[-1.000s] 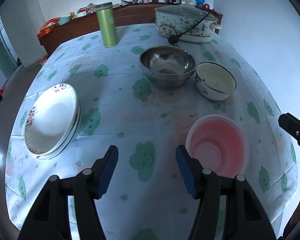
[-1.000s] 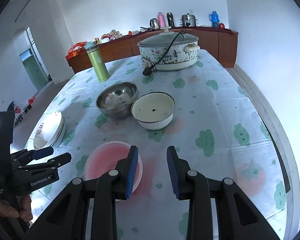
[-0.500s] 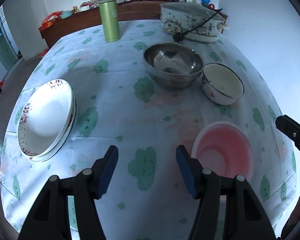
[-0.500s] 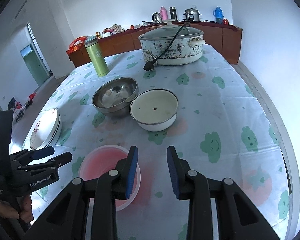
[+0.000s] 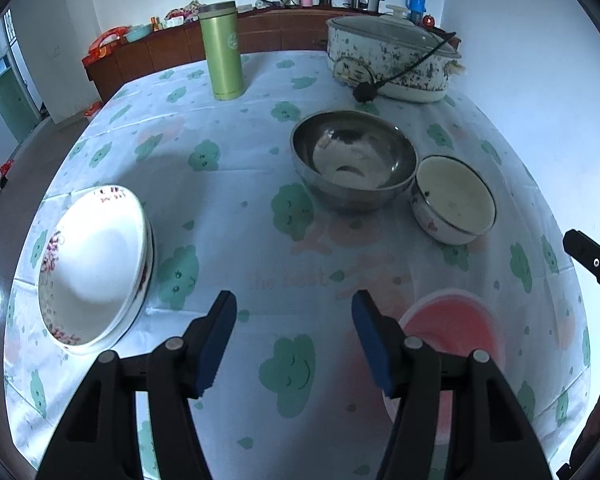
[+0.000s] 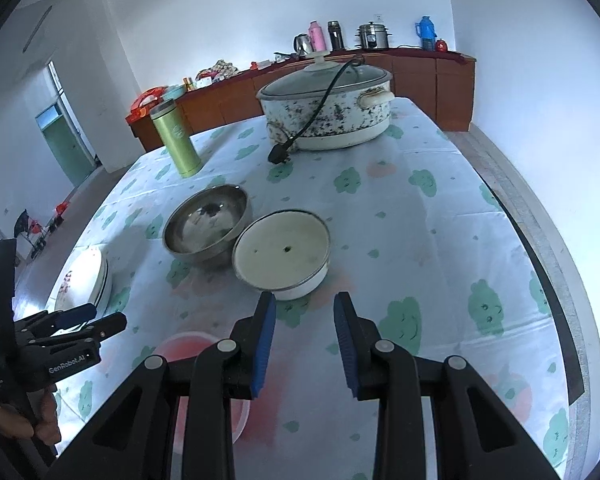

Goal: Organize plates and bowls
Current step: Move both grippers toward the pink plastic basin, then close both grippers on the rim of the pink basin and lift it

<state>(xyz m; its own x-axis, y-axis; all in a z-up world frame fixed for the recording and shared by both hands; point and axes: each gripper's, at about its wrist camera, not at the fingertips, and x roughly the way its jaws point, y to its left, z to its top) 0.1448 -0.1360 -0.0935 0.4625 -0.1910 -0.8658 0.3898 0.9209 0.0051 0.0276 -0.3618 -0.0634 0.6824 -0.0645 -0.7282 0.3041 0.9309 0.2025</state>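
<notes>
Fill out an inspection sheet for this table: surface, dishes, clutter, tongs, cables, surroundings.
Surface: table under a white cloth with green cloud prints.
Job's things: stacked white plates near the left edge; steel bowl touching or nearly touching the white enamel bowl; pink plastic bowl nearest, partly hidden by the tongs.
Clutter: green flask upright; speckled lidded cooker at the far end.
Grippers: left tongs open, empty, above the cloth; right tongs open, narrower gap, empty, just short of the enamel bowl.
Cables: cooker's black cord draped over the lid, plug lying on the cloth.
Surroundings: wooden sideboard with kettles and flasks; green door left.
</notes>
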